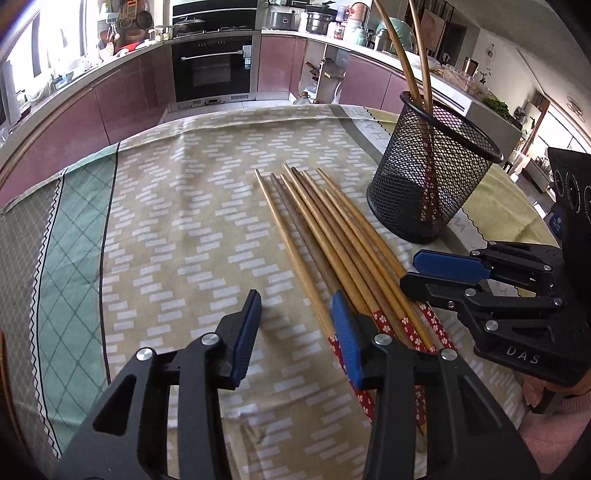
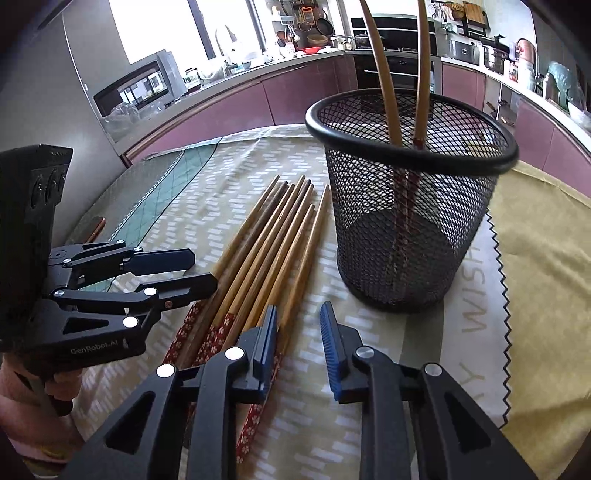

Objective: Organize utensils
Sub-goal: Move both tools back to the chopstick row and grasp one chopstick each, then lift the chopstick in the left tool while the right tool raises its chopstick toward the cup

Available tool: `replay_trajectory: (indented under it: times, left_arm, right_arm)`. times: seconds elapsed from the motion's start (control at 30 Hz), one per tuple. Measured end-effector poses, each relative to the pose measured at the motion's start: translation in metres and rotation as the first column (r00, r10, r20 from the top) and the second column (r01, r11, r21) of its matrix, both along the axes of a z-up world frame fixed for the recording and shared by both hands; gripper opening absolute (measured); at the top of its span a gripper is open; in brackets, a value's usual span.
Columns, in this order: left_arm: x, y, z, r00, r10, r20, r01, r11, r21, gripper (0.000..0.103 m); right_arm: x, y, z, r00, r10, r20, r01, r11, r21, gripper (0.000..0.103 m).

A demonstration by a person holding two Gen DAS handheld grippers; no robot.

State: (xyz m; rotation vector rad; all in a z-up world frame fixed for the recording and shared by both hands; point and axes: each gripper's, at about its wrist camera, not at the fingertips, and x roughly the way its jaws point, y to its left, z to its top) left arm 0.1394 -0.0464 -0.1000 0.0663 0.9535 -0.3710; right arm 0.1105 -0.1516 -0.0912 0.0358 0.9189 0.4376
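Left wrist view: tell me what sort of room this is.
A home kitchen, most likely: a built-in oven sits among mauve cabinets, pots crowd the counter, and chopsticks lie on a clothed table.

Bundle of wooden chopsticks (image 1: 332, 236) with red flowered handle ends lying flat and side by side on the patterned cloth, tips pointing away, black mesh holder (image 2: 410, 221) standing upright just beside them, two chopsticks (image 2: 399, 77) leaning inside it, handles down
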Motion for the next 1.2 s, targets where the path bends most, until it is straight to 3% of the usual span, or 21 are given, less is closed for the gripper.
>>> replay_trajectory:
  times: [0.3, 0.4, 0.47, 0.67, 0.8, 0.93, 1.2]
  left_arm:
    - [0.013, -0.006, 0.000, 1.000, 0.017, 0.010, -0.018, 1.000, 0.021, 0.023]
    - [0.012, -0.006, 0.000, 1.000, 0.022, 0.007, -0.022, 1.000, -0.001, 0.013]
    - [0.010, -0.004, -0.001, 0.999, 0.034, 0.005, -0.034, 0.999, -0.012, 0.010]
    - [0.002, 0.007, 0.000, 0.997, 0.072, -0.004, -0.072, 0.995, -0.067, 0.008]
    - [-0.007, 0.012, 0.006, 0.998, 0.061, 0.005, -0.060, 0.994, -0.092, 0.008]
    - [-0.017, 0.010, 0.005, 1.000, 0.024, -0.005, -0.024, 0.997, -0.077, 0.008]
    - [-0.024, 0.006, -0.001, 1.000, -0.022, -0.014, 0.021, 0.999, -0.035, 0.008]
  right_arm:
    - [0.007, 0.009, -0.001, 1.000, -0.024, 0.017, 0.025, 0.999, -0.021, 0.020]
    - [0.007, 0.006, -0.001, 1.000, -0.029, 0.005, 0.029, 1.000, 0.003, 0.008]
    - [0.007, 0.003, -0.002, 0.999, -0.039, -0.005, 0.039, 0.999, 0.026, 0.007]
    - [0.002, -0.007, 0.002, 0.998, -0.059, -0.012, 0.060, 0.994, 0.093, 0.006]
    - [-0.006, -0.007, 0.011, 1.000, -0.015, 0.010, 0.014, 0.994, 0.112, 0.006]
    - [-0.012, 0.001, 0.010, 0.999, 0.046, 0.004, -0.046, 0.995, 0.083, 0.006]
    - [-0.011, 0.002, 0.003, 0.998, 0.061, -0.024, -0.060, 0.997, 0.040, 0.006]
